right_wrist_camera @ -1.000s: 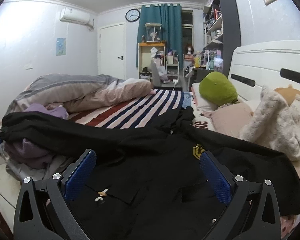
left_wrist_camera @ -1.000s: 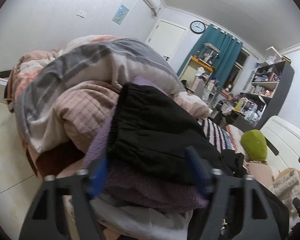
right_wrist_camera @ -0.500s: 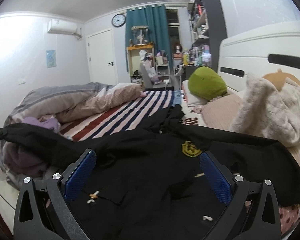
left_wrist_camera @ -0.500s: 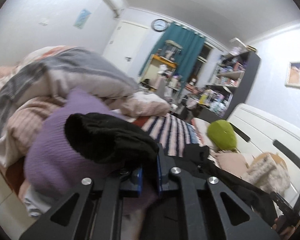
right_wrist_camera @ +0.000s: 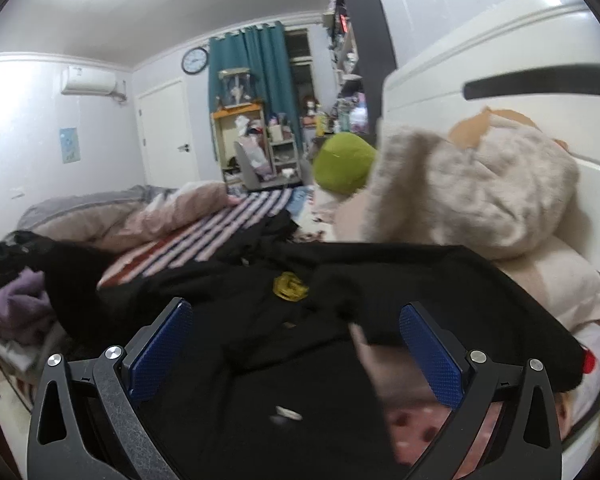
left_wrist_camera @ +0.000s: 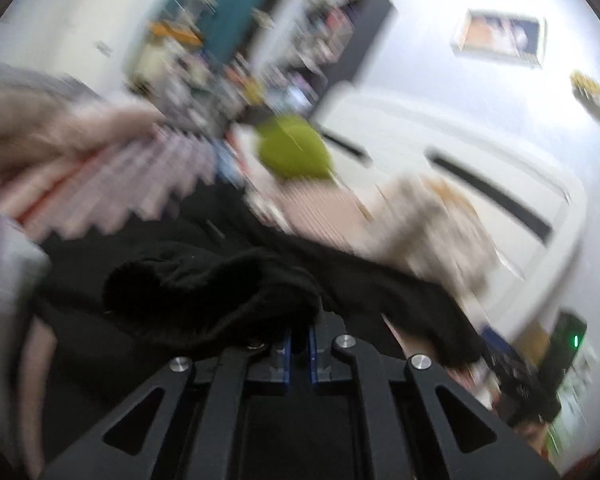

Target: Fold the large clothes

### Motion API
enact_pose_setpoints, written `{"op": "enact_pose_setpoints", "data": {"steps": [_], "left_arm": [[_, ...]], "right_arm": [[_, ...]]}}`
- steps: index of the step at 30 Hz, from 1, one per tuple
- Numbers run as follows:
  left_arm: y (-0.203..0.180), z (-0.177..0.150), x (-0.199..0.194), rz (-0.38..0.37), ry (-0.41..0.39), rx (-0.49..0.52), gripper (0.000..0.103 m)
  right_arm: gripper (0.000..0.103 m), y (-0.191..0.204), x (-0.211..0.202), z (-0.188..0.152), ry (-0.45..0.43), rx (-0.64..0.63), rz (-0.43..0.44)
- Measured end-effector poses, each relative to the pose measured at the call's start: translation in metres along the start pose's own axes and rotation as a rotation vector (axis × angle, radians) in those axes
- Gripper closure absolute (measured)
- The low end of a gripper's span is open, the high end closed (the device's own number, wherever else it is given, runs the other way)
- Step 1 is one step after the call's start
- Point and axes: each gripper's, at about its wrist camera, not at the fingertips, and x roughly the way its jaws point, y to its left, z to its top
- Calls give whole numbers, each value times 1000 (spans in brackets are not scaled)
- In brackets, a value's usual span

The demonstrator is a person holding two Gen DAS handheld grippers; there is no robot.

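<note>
A large black garment [right_wrist_camera: 284, 344] with a yellow chest badge [right_wrist_camera: 290, 286] lies spread over the bed. My left gripper [left_wrist_camera: 298, 342] is shut on a bunched sleeve end of that black garment [left_wrist_camera: 204, 300], which humps up just ahead of the fingers; this view is heavily blurred. In the right wrist view my right gripper [right_wrist_camera: 296, 346] stands open low over the garment's front, blue pads [right_wrist_camera: 430, 356] wide apart, with black cloth under them and nothing pinched. At that view's far left edge the raised black sleeve [right_wrist_camera: 60, 276] shows.
A striped sheet [right_wrist_camera: 204, 240] and a pink-grey duvet [right_wrist_camera: 132, 216] cover the bed's far side. A green cushion [right_wrist_camera: 344, 162], a fluffy beige plush [right_wrist_camera: 472, 196] and the white headboard [right_wrist_camera: 500, 52] stand at the right. Purple knitwear [right_wrist_camera: 16, 300] is piled at the left.
My left gripper closed on the black sleeve atop the purple pile, then swung it right across the bed toward the headboard. The right gripper stayed open and moved closer to the plush.
</note>
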Motion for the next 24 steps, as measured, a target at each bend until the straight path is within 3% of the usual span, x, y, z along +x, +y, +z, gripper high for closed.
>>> {"op": "enact_pose_setpoints", "data": {"steps": [4, 6, 8, 10, 13, 15, 18, 24], "left_arm": [[-29, -45, 79, -115, 274, 65, 99], [-34, -67, 102, -95, 404, 104, 99], [-32, -73, 106, -63, 452, 127, 98], [-29, -62, 93, -84, 427, 111, 83], [-25, -35, 45, -102, 295, 104, 55], [-18, -13, 12, -42, 204, 127, 50], [5, 8, -33, 108, 102, 119, 44], [59, 15, -94, 297, -7, 49, 42]], "right_arm": [[0, -25, 0, -14, 10, 25, -35], [0, -31, 2, -18, 19, 42, -40], [0, -33, 6, -21, 38, 49, -40], [0, -28, 13, -22, 52, 36, -40], [0, -16, 24, -21, 75, 18, 16], [0, -3, 35, -20, 115, 16, 109], [0, 26, 54, -22, 187, -9, 214], [0, 94, 94, -25, 281, -114, 314]]}}
